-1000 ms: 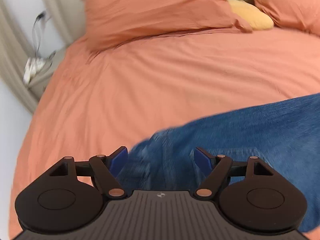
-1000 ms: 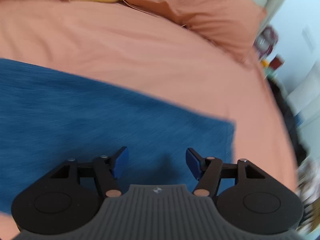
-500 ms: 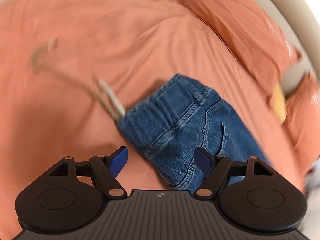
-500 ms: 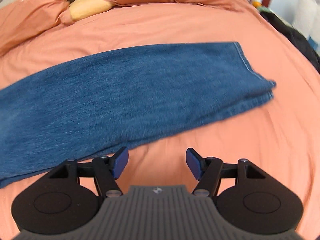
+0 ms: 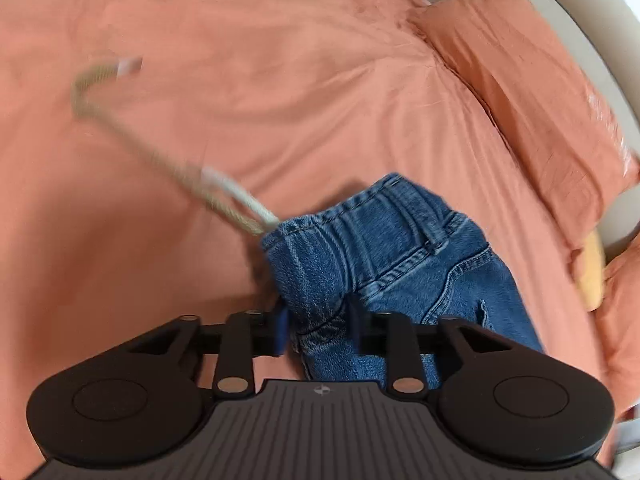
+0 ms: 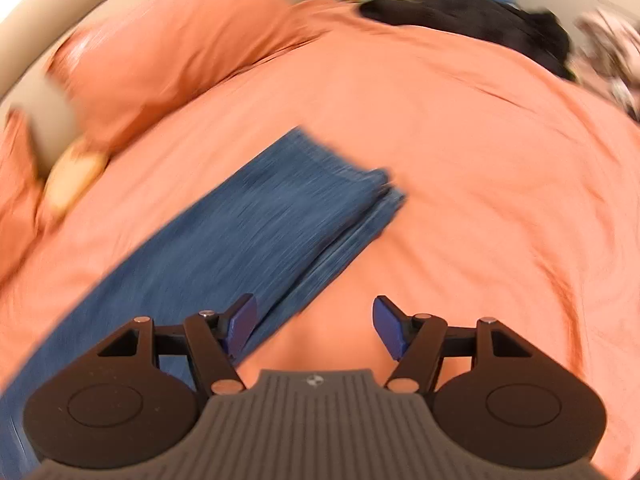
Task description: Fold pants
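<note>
Blue denim pants lie folded lengthwise on the orange bed. In the left wrist view their waistband (image 5: 372,232) points away from me, with a beige drawstring (image 5: 168,164) trailing to the upper left. My left gripper (image 5: 318,326) is shut on the pants near the waist edge. In the right wrist view the stacked leg hems (image 6: 360,200) lie ahead and left. My right gripper (image 6: 314,326) is open and empty over bare sheet beside the legs' edge, its left finger (image 6: 240,320) over the denim.
An orange sheet (image 5: 280,80) covers the bed. Orange pillows (image 5: 532,92) and a yellow cushion (image 5: 592,272) sit by the beige headboard. In the right wrist view a dark garment (image 6: 472,16) lies at the bed's far edge, with clutter beyond.
My left gripper has closed on the pants near the waistband. My right gripper has swung round and now sits beside the legs near the hems, still open.
</note>
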